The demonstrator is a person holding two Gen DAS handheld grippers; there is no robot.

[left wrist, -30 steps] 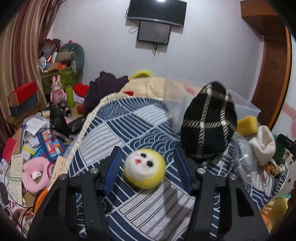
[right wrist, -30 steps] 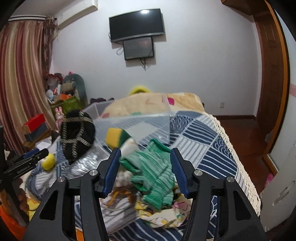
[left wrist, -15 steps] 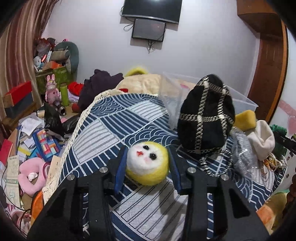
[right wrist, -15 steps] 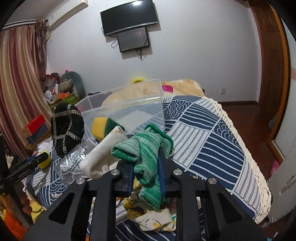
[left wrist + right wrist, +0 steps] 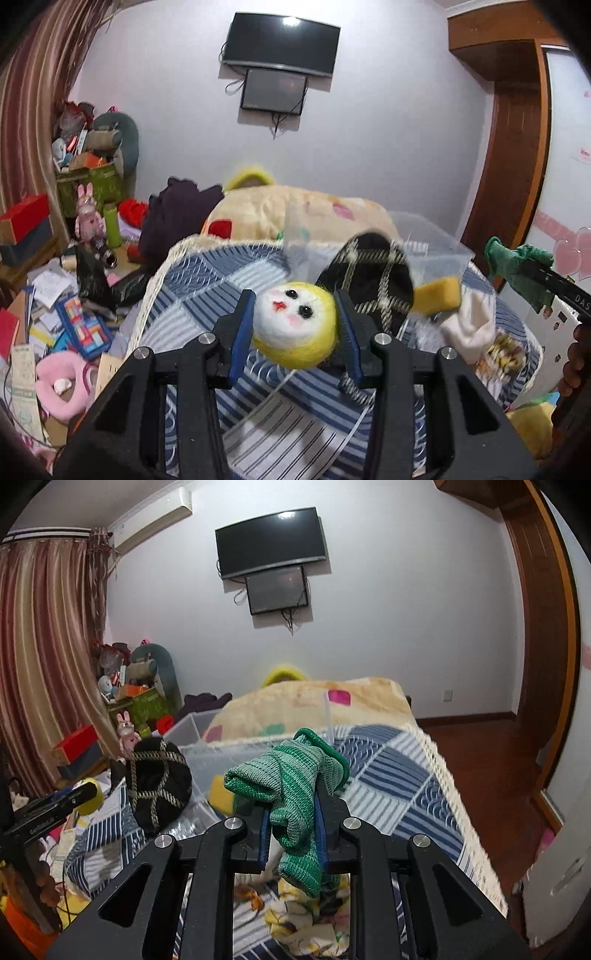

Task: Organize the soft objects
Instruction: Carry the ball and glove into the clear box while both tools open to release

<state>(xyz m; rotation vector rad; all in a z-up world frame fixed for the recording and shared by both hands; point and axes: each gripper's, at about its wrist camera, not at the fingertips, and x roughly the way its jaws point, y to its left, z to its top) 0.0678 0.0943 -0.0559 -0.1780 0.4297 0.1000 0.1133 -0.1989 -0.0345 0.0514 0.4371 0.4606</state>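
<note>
Left wrist view shows my left claw (image 5: pixel 295 325) clamped on a round felt ball (image 5: pixel 295 325), yellow with a white face, black bead eyes and a red mouth. Both blue pads (image 5: pixel 240 332) press its sides, and the ball hangs above the blue-and-white patterned bedspread (image 5: pixel 207 284). Just beyond it on the bed sits a black hat with cream cord trim (image 5: pixel 373 277), blurred at its top edge. To the right of the hat I see a yellow sponge (image 5: pixel 439 295) and a white cloth (image 5: pixel 469 325) beside it. A clear plastic bin (image 5: pixel 432 240) stands on the far side of the bed, behind the hat.

Right wrist view shows my right claw (image 5: pixel 291 823) closed tight on a green knit glove (image 5: pixel 291 775); the glove bunches above the pads and hangs down below them, lifted off the bed. Under it lies a crumpled yellow printed cloth (image 5: pixel 314 926). The bin (image 5: pixel 207 753) is just beyond the glove, with the hat (image 5: pixel 157 779) to its left. At the far left edge my left claw (image 5: pixel 83 799) appears side-on with the yellow ball (image 5: pixel 92 801) in it.
</note>
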